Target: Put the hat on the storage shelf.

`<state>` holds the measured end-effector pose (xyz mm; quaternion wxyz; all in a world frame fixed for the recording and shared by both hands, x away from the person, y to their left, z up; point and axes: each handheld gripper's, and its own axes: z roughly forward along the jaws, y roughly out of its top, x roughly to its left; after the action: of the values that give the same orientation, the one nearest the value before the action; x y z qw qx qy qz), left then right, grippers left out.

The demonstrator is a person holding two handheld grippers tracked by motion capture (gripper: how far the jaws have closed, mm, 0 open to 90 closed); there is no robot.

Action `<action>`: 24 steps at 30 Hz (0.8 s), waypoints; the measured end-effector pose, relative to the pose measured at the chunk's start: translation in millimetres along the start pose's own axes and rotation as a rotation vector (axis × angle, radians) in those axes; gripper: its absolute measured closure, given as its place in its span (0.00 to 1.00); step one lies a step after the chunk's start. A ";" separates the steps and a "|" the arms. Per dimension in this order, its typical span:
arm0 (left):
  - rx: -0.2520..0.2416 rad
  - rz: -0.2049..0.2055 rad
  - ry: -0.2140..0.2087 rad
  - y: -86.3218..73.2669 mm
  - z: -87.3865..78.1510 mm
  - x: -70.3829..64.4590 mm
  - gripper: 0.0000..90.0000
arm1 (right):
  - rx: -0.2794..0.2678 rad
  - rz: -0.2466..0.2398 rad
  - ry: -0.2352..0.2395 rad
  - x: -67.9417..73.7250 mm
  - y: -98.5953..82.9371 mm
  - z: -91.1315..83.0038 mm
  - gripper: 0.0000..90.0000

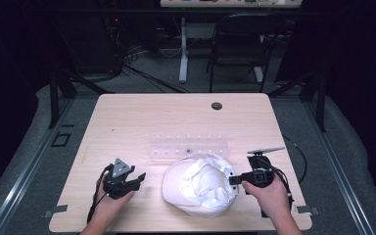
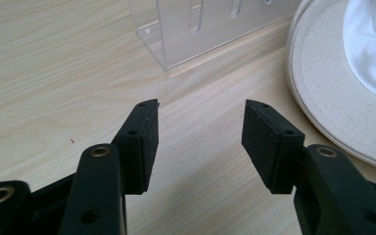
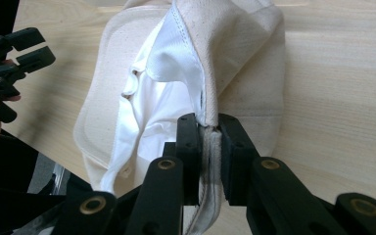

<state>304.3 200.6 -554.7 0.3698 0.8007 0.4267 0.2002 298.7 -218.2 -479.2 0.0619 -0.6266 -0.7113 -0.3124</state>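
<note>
Two hand-held tools work at a cream cap lying upside down on a pale wooden worktop.

The cap (image 1: 198, 183) rests near the front edge of the worktop (image 1: 127, 117), between the two hands, its white lining facing up and its brim (image 2: 323, 98) towards the left side. The right tool (image 3: 209, 128) is pressed together, pinching the cap's fabric edge between its black jaws; in the high view it meets the cap's right side. The left tool (image 2: 200, 127) has its jaws spread with bare wood between them, just beside the brim and not touching it. A clear plastic rack (image 1: 190, 146) stands just behind the cap. Beyond the worktop, a dark chair (image 1: 240, 41) stands on grey floor.
</note>
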 end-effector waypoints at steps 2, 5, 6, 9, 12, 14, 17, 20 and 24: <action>0.000 0.007 -0.002 0.2 -0.4 -0.1 0.54 | 0.006 -0.004 0.005 1.6 2.5 -1.3 0.90; 0.000 0.006 -0.003 0.2 -0.1 -0.7 0.54 | 0.010 -0.003 0.012 3.7 5.8 -3.5 0.90; 0.000 0.005 -0.003 0.2 0.0 -0.8 0.54 | 0.007 0.005 0.016 4.8 6.6 -4.2 0.90; -0.001 0.007 -0.005 0.4 -0.2 -1.0 0.54 | 0.007 0.002 0.032 6.5 10.0 -7.4 0.90; -0.002 0.007 -0.005 0.5 -0.5 -1.2 0.54 | -0.005 0.013 0.050 7.4 13.6 -10.5 0.90; -0.002 0.009 -0.004 0.4 -0.5 -1.1 0.54 | -0.005 0.014 0.065 7.4 15.6 -12.5 0.91; 0.001 0.011 -0.004 0.5 -0.3 -1.0 0.54 | -0.017 0.030 0.093 8.0 16.9 -14.8 0.91; 0.001 0.013 -0.004 0.6 0.1 -1.5 0.55 | -0.025 0.040 0.134 7.5 17.8 -17.3 0.91; -0.003 0.014 -0.006 0.7 0.1 -2.3 0.55 | -0.042 0.069 0.182 8.3 18.9 -19.4 0.91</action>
<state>303.4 198.4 -554.3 0.3707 0.8038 0.4197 0.2009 308.6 -220.8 -452.9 0.1239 -0.6208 -0.6741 -0.3806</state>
